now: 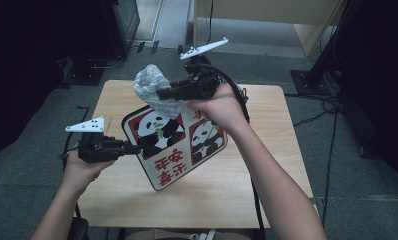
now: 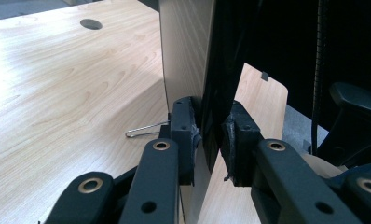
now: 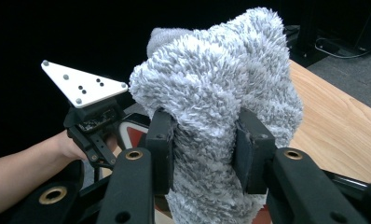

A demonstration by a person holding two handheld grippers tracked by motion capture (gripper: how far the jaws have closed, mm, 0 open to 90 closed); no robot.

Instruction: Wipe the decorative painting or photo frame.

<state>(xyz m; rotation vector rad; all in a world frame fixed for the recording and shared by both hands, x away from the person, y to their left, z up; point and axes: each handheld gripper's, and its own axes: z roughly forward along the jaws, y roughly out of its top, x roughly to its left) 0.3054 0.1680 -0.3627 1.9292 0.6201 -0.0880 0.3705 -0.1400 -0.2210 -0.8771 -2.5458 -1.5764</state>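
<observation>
- Dark room, grey carpet floor (image 1: 32, 190), cables trailing at the edges; light wood-grain desk (image 1: 222, 195) with rounded corners in the middle.
- Near edge, high view: both forearms come in from the bottom. Left forearm short and low at the desk's left side; right forearm reaches long and diagonal across the desk.
- Left tool (image 1: 135, 148) held roughly level, pointing right, grey three-cornered plate on top. Jaws clamped tight on the left edge of the board (image 1: 174, 140).
- Left tool view: pads (image 2: 191, 135) press both faces of the thin panel edge-on; worn foam at the pad edges. Board back looks plain wood-tone.
- Small bent wire clip (image 2: 144, 130) lies on the desk just beside the left jaw. Round cable hole in the desk farther off.
- Board: flat, rigid, rounded-rectangle, white with a dark border, two panda pictures on red panels and red characters. Held tilted above the desk, its lower corner near the surface; contact unclear.
- Right tool (image 1: 162, 93) raised beyond the board's top edge, pointing left, wrist bent, plate tilted up. Jaws squeeze a cloth (image 1: 154, 90).
- Cloth: grey-white, fluffy, shaggy pile, bunched into a lump; its lower part meets the board's upper face.
- Right tool view: pads (image 3: 161, 149) dent the pile on both sides.
</observation>
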